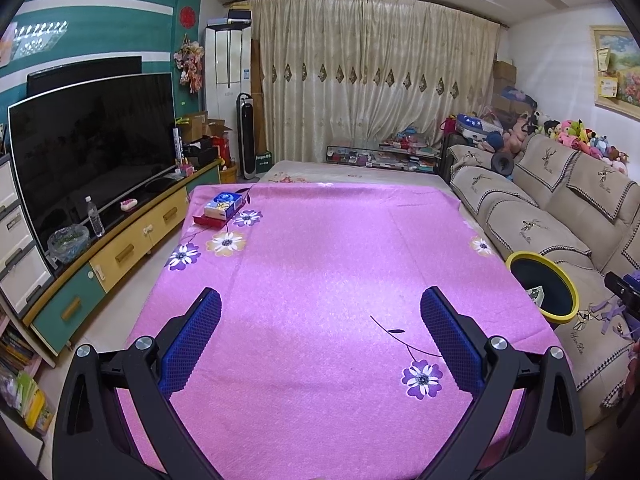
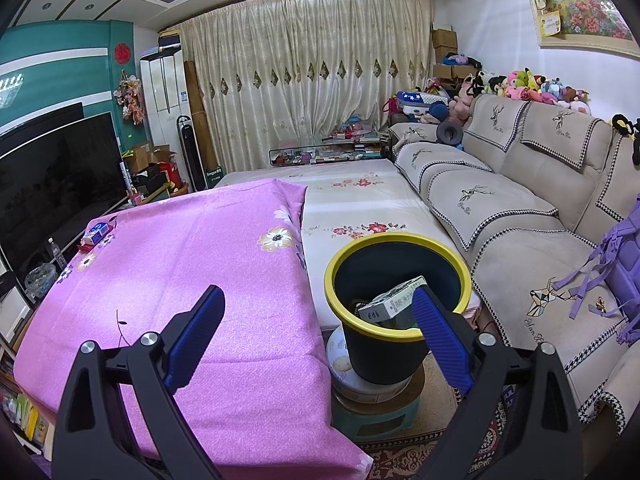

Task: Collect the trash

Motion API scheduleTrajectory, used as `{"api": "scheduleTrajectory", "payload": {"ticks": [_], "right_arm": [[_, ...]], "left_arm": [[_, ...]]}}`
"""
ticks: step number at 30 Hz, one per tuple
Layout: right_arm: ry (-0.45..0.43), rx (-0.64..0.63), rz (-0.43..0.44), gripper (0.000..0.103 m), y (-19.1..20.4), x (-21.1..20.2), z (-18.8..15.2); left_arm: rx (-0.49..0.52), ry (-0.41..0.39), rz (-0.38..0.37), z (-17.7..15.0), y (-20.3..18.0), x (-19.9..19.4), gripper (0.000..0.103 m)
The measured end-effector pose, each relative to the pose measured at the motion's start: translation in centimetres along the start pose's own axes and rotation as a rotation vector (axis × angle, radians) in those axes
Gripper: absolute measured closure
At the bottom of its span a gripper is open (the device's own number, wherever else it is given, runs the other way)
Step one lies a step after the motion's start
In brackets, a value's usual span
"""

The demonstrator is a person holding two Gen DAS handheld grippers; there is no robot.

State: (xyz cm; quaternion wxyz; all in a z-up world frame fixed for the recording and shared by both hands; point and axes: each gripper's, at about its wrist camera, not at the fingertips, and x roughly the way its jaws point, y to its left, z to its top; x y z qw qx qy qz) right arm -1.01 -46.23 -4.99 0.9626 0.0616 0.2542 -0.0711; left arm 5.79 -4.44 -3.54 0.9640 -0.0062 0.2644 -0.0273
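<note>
A dark bin with a yellow rim stands on a stool to the right of the pink-clothed table. A white printed carton leans inside it. My right gripper is open with nothing between its fingers; its right finger overlaps the bin's rim in the view. My left gripper is open above the pink cloth, holding nothing. From the left wrist the bin shows at the table's right edge. A blue tissue box on a red tray sits at the table's far left corner.
A beige sofa runs along the right, with a purple bag on it. A TV and cabinet line the left wall, holding a water bottle. A white flowered mat lies beyond the table.
</note>
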Motion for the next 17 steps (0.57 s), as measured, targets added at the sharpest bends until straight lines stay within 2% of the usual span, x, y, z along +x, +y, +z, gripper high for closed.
{"api": "scheduleTrajectory", "payload": {"ticks": [6,10,13,14,17], "right_arm": [[0.005,-0.007,0.001,0.013,0.6,1.6,0.3],[0.009,-0.010,0.013,0.013,1.5,3.3,1.5],[0.015,-0.021,0.033,0.012,2.5,5.1,3.0],[0.019,-0.024,0.054,0.008,3.2,6.2,3.9],[0.046,-0.033,0.106,0.007,5.2,9.1,5.4]], "left_arm": [[-0.017,0.026,-0.042,0.7,0.2,2.8,0.005],[-0.010,0.045,-0.037,1.9,0.4,5.4,0.005],[-0.001,0.073,-0.014,3.5,1.0,8.3,0.005],[0.008,0.082,0.004,3.9,1.2,9.6,0.005],[0.022,0.105,0.050,4.9,2.0,13.3,0.005]]}}
